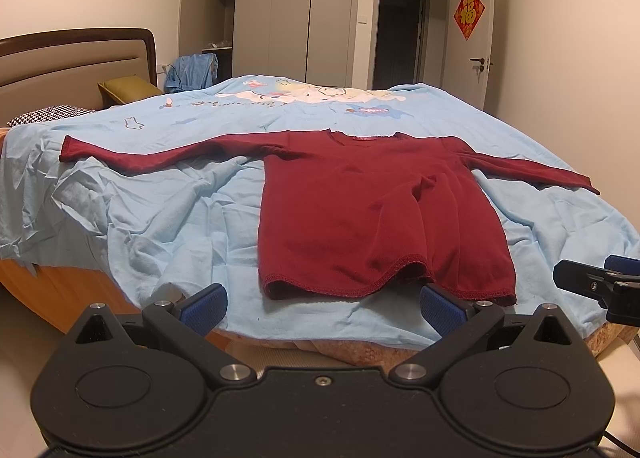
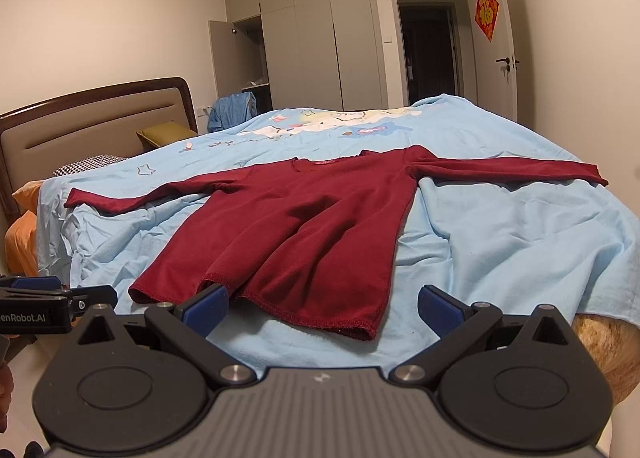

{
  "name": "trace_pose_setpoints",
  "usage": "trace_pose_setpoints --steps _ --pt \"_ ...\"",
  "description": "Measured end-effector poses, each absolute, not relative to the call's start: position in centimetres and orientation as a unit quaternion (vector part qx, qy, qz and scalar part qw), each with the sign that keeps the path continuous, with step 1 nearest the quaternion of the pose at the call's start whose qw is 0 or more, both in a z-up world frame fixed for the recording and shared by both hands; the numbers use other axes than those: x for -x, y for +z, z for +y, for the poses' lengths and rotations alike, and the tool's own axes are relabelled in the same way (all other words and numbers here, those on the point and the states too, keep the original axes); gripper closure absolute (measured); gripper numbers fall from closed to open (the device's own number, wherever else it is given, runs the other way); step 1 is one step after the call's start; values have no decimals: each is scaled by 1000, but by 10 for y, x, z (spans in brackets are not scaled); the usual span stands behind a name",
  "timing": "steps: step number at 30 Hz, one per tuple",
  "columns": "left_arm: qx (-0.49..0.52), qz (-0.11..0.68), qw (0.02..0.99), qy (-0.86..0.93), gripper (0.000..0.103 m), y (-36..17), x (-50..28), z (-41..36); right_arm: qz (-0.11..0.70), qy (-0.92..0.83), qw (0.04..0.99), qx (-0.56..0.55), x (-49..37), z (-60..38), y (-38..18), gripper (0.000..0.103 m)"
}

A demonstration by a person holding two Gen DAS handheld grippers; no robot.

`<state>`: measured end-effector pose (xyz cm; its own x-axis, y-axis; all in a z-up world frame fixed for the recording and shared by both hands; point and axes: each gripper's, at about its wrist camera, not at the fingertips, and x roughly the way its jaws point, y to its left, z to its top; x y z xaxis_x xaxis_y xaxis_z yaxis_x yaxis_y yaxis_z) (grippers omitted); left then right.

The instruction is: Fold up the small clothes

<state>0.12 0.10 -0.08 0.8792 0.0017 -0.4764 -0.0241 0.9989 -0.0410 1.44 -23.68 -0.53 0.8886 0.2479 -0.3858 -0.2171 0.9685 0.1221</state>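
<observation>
A dark red long-sleeved shirt [image 1: 372, 214] lies flat and face up on a light blue bedsheet [image 1: 168, 218], both sleeves stretched straight out to the sides and the neckline pointing toward the far side of the bed. Its scalloped hem sits near the sheet's near edge, with only a narrow strip of blue in front of it. The knit looks soft and matte, with a few long folds running down the body. The sheet is thin and heavily creased on the left, smoother on the right, with a cartoon print beyond the collar.

The left claw [image 1: 323, 308] hangs just before the near bed edge, jaws wide apart and empty, its blue ribbed pads [image 1: 202, 308] flanking the hem's left and middle portion. The right claw [image 2: 323, 308] is likewise spread wide and empty, over the hem's right corner.

Open sheet lies to both sides of the body, under and below each sleeve. A padded headboard [image 2: 92, 126] with pillows bounds the left; a grey wardrobe [image 2: 320, 38] stands behind the bed.
</observation>
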Motion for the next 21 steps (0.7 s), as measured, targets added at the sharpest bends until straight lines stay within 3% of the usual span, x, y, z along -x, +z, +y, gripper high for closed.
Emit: trace_pose_setpoints --steps 21 --pt "24 248 969 6 1 -2 -2 0 206 120 971 -38 -15 -237 -6 0"
